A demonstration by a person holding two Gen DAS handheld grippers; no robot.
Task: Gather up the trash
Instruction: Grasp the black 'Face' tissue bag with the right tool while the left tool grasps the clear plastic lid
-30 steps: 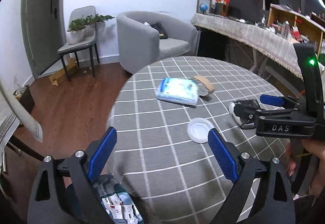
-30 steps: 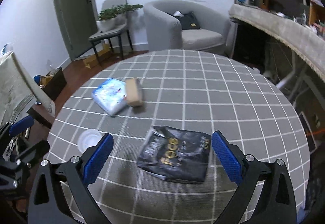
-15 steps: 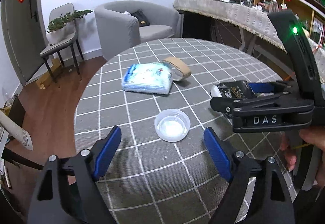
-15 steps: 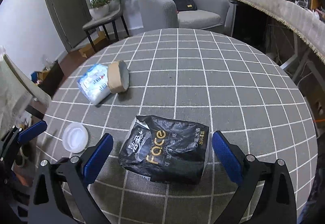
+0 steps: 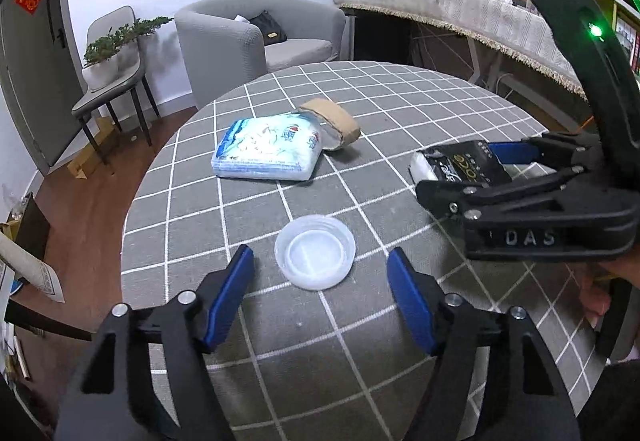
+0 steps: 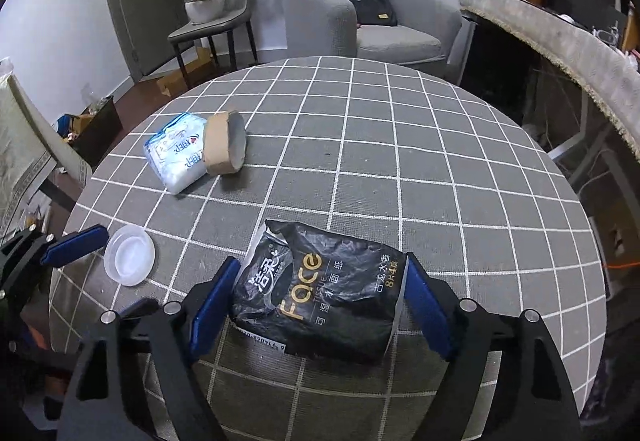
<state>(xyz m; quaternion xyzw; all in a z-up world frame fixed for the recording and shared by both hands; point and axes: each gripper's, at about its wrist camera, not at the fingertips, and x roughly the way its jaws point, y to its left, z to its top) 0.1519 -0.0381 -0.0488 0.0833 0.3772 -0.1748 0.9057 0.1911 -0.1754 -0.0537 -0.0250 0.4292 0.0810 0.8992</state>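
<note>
A clear plastic lid (image 5: pixel 315 256) lies on the round checked table (image 5: pixel 360 113), just ahead of my open left gripper (image 5: pixel 320 289); it also shows in the right wrist view (image 6: pixel 129 259). My open right gripper (image 6: pixel 318 295) straddles a black tissue pack (image 6: pixel 320 289), jaws on either side of it; whether they touch it I cannot tell. The pack also shows in the left wrist view (image 5: pixel 460 163), as does the right gripper (image 5: pixel 472 177). The left gripper's fingers (image 6: pixel 76 244) show at the left edge of the right wrist view.
A blue-white tissue pack (image 5: pixel 268 151) and a brown tape roll (image 5: pixel 332 123) lie farther back on the table. A grey armchair (image 5: pixel 256 37), a chair with a plant (image 5: pixel 116 69) and a long draped counter (image 5: pixel 460 17) stand beyond.
Both grippers have moved forward and down over the table. The lid now lies just ahead of the left jaws, and the black pack now lies between the right jaws.
</note>
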